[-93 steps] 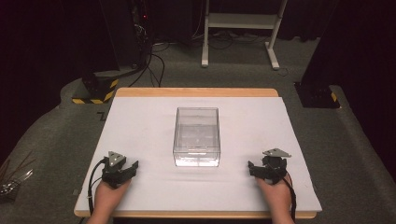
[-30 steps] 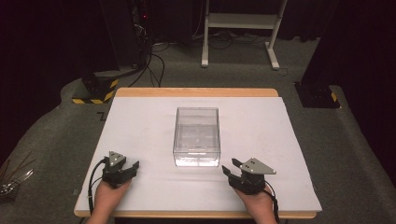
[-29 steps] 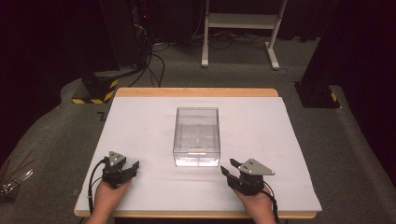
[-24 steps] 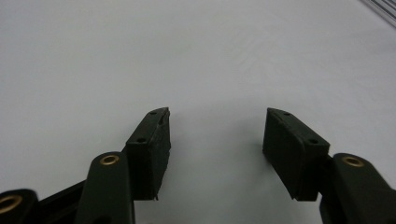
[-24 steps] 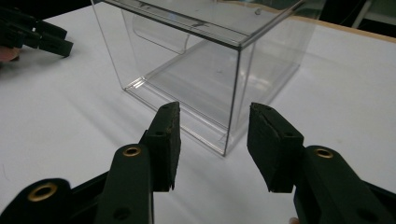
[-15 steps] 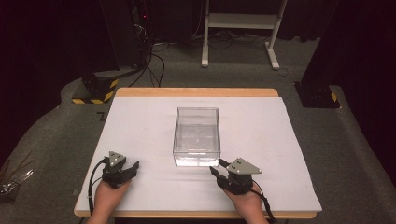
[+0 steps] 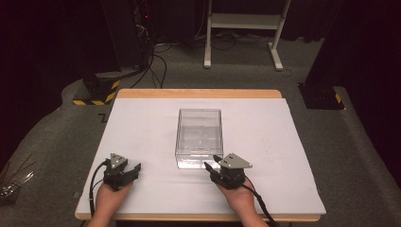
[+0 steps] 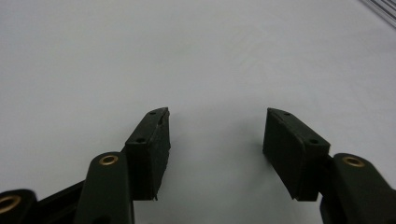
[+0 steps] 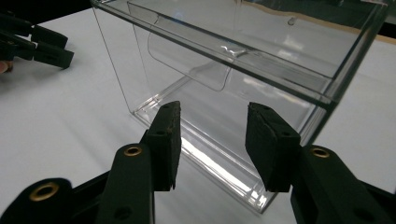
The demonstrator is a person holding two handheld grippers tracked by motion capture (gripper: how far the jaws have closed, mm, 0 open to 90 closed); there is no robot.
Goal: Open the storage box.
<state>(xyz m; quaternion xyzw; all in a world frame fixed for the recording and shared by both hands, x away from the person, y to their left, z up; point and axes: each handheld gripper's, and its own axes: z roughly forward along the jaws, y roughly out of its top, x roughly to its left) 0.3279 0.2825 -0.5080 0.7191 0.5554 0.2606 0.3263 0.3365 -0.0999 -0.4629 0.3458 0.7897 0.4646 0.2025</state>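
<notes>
A clear plastic box (image 7: 199, 137) with an open top stands in the middle of the white table top (image 7: 283, 142). My right gripper (image 7: 211, 161) sits just in front of the box's near right corner and points at it. In the right gripper view the box (image 9: 233, 70) rises close ahead. The right gripper (image 9: 212, 121) is open with only air between its pads, and its jaws have narrowed a little over the last second. My left gripper (image 7: 135, 171) rests at the front left, well apart from the box. In its own view the left gripper (image 8: 215, 126) is open over bare table.
Off the table's back edge lie cables, a black rack and a yellow-black striped base (image 7: 97, 92). A white stand's legs (image 7: 241, 28) rise behind. A black pillar foot (image 7: 321, 94) stands at the right. The left gripper (image 9: 37, 42) appears far off in the right gripper view.
My right gripper has slid left along the front of the table, from the right side up to the box's near right corner. The left gripper has stayed put.
</notes>
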